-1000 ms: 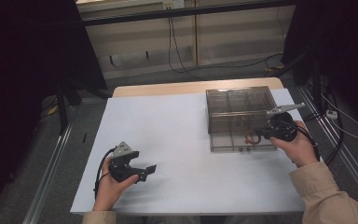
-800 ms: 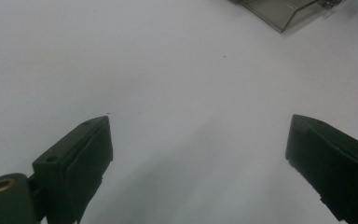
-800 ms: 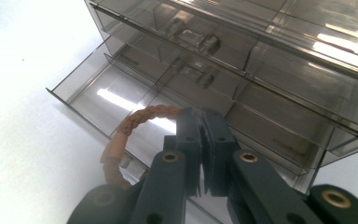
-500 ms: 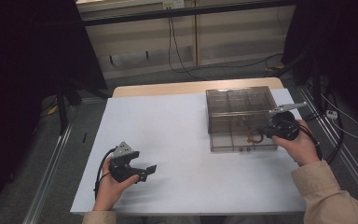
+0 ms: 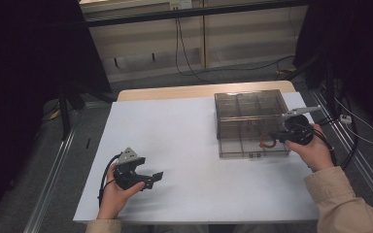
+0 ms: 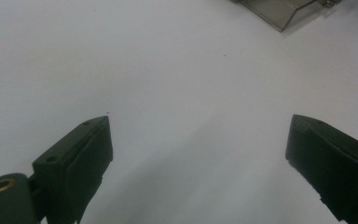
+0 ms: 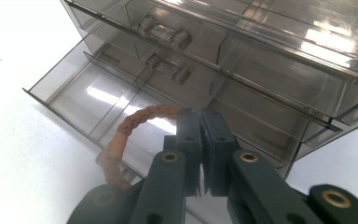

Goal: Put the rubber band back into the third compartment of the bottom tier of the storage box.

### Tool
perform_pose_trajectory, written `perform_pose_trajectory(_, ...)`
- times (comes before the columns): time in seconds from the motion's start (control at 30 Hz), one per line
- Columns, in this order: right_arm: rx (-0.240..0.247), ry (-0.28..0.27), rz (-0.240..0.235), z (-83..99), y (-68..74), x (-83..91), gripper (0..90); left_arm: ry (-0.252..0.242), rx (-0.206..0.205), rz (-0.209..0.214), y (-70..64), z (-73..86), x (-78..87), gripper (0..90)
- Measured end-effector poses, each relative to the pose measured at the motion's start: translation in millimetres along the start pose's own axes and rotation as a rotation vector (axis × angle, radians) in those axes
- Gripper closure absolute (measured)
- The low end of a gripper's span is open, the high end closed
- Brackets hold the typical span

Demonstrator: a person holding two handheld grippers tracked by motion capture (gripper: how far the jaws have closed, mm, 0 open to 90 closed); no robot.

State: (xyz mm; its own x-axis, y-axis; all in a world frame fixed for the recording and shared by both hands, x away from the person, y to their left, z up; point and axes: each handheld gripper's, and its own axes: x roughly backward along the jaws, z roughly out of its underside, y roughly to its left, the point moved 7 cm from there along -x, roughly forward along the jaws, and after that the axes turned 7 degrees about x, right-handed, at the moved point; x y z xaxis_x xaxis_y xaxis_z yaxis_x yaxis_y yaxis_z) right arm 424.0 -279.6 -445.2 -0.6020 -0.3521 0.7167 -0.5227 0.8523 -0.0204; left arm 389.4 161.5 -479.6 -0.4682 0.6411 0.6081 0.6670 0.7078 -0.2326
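A smoky clear plastic drawer box [image 5: 250,116] stands on the white table at the right, its bottom drawer [image 7: 98,100] pulled out. My right gripper [image 5: 278,137] is shut on a brown braided cord loop [image 7: 126,130], which hangs over the open drawer's front part. In the high view the cord loop [image 5: 267,144] shows orange against the box. My left gripper [image 5: 156,177] rests low over bare table near the front left, jaws wide open with nothing between them; in the left gripper view its black fingers [image 6: 79,158] frame white table.
The white table top [image 5: 184,145] has a wooden strip along its far edge. A corner of the box [image 6: 279,9] shows far off in the left gripper view. Metal rails run along both sides of the table, with cables on the floor behind.
My right gripper with the cord has shifted slightly nearer the box's front. The left gripper has stayed put.
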Motion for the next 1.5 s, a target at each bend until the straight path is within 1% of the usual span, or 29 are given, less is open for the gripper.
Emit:
perform_pose_trajectory(0.27, -0.003, -0.001, 0.010, 1.0, -3.7, 0.5, 87.6, 0.002, 0.004, 0.002, -0.6, 0.3, -0.2, 7.4)
perform_pose_trajectory(0.63, -0.010, 0.009, 0.028, 3.4, -8.1, -1.0, 87.6, 0.002, -0.005, 0.001, -0.3, 0.2, -0.1, 7.4)
perform_pose_trajectory(1.0, -0.015, 0.027, 0.043, 6.5, -13.1, -4.4, 87.6, 0.005, -0.008, 0.002, -0.4, 0.3, 0.0, 7.4)
perform_pose_trajectory(1.1, -0.012, 0.023, 0.050, 6.9, -15.5, -5.5, 87.6, 0.005, -0.008, 0.001, -0.2, 0.3, -0.1, 7.4)
perform_pose_trajectory(1.2, -0.025, 0.027, 0.056, 7.8, -17.0, -5.9, 87.5, 0.007, -0.008, 0.000, -0.1, 0.6, -0.4, 7.4)
perform_pose_trajectory(1.3, -0.020, 0.025, 0.056, 8.1, -18.5, -7.2, 87.6, 0.006, -0.004, 0.003, -0.8, 0.6, -0.5, 7.4)
perform_pose_trajectory(1.37, -0.021, 0.028, 0.056, 8.5, -18.8, -7.9, 87.6, 0.008, -0.008, 0.001, -0.3, 0.6, -0.5, 7.4)
perform_pose_trajectory(1.5, -0.026, 0.032, 0.065, 9.9, -20.5, -9.6, 87.5, 0.007, -0.008, 0.002, -0.4, 0.6, -0.5, 7.4)
